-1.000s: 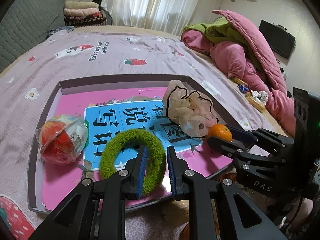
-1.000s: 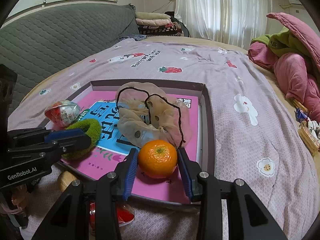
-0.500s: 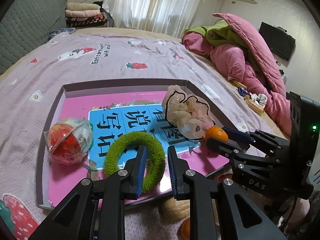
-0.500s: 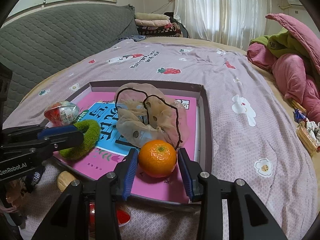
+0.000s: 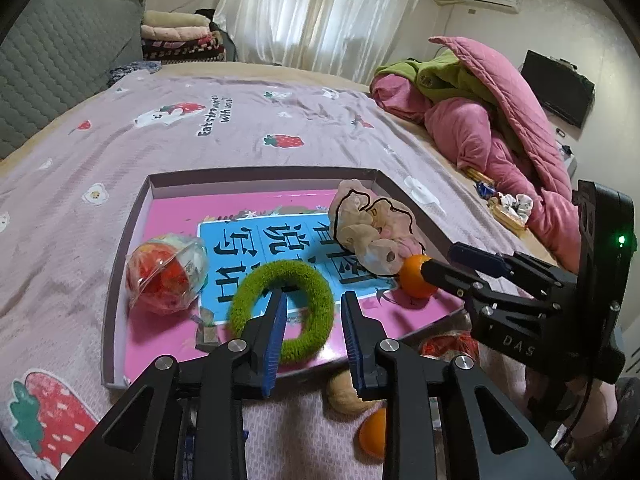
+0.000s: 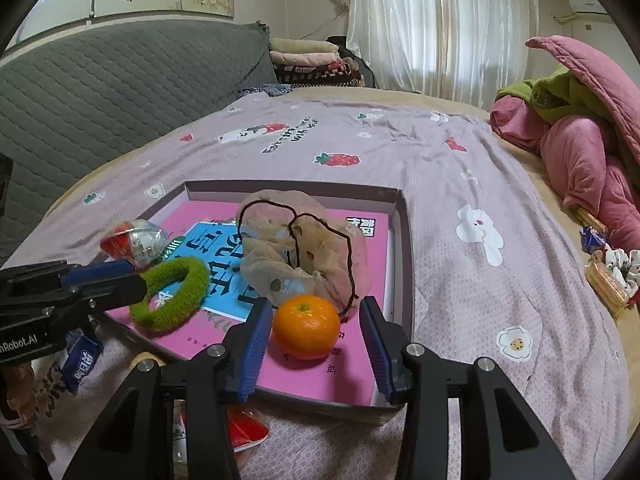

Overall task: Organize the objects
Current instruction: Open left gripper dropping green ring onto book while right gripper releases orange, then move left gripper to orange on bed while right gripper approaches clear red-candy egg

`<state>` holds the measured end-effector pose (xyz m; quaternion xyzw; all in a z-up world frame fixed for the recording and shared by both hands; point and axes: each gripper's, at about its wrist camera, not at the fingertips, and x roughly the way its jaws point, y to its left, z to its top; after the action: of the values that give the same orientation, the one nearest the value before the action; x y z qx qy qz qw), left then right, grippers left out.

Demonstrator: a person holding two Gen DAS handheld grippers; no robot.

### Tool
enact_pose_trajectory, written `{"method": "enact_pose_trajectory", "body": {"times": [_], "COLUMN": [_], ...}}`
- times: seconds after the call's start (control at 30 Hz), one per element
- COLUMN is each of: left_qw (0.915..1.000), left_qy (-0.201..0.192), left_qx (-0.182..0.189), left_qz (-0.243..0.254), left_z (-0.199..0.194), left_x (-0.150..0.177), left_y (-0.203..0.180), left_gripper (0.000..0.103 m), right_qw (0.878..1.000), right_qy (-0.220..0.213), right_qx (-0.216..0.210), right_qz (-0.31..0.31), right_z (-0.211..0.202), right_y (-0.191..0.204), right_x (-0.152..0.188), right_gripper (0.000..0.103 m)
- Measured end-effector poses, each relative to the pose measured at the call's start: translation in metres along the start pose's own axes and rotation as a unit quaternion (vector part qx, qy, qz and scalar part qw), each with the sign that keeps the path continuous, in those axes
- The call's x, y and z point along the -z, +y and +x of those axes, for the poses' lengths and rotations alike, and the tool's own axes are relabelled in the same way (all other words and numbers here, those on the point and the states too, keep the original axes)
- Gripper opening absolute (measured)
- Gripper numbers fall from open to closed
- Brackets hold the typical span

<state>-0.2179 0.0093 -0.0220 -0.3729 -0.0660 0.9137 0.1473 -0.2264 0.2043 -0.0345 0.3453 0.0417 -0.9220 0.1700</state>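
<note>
Both hand-held grippers had eased apart since a second earlier, and the left one had drawn up and back from the tray. The left hand-held gripper was opening, its jaws narrow and astride the near arc of the green ring, the pads no longer pressing it. The right hand-held gripper was opening too, at a middling spread with a gap showing on each side of the orange, which sat free on the tray floor.

All four goods lay inside the tray on the bed: the ring at the tray's near edge, the orange at its near right corner, the sheer scrunchie just behind the orange and touching it, and the wrapped ball by the left wall.

The ring looked soft, light and fuzzy, likely to squash under the pads; a pinch across its band should hold. The orange seemed firm, smooth and apt to roll, best taken across its widest part with gentle pressure. The scrunchie appeared limp and feather-light, to be gathered by a fold. The ball's crinkly clear wrap may slip, so a grip across its middle looked safest.
</note>
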Motion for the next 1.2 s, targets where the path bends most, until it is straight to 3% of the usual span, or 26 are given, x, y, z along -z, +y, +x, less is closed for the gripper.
{"method": "enact_pose_trajectory", "body": {"times": [0.3, 0.63, 1.1, 1.2], "left_qw": [1.0, 0.9997, 0.9979, 0.9975], "left_qy": [-0.006, -0.012, -0.032, -0.037], "left_qx": [-0.008, -0.023, -0.053, -0.058], "left_qz": [-0.001, -0.005, -0.019, -0.017], "left_z": [-0.01, -0.028, -0.07, -0.077], "left_x": [0.002, 0.003, 0.005, 0.008], "left_y": [-0.004, -0.011, -0.02, -0.025], "left_gripper": [0.03, 0.047, 0.051, 0.055], "right_qw": [1.0, 1.0, 0.997, 0.997], "right_qy": [-0.01, -0.029, -0.066, -0.073], "right_qx": [-0.002, -0.001, -0.015, -0.018], "right_qz": [0.002, -0.012, -0.026, -0.032], "right_z": [-0.008, -0.024, -0.06, -0.067], "right_y": [0.0, 0.006, 0.014, 0.018], "right_x": [-0.003, -0.007, -0.004, -0.003], "right_gripper": [0.049, 0.058, 0.065, 0.068]}}
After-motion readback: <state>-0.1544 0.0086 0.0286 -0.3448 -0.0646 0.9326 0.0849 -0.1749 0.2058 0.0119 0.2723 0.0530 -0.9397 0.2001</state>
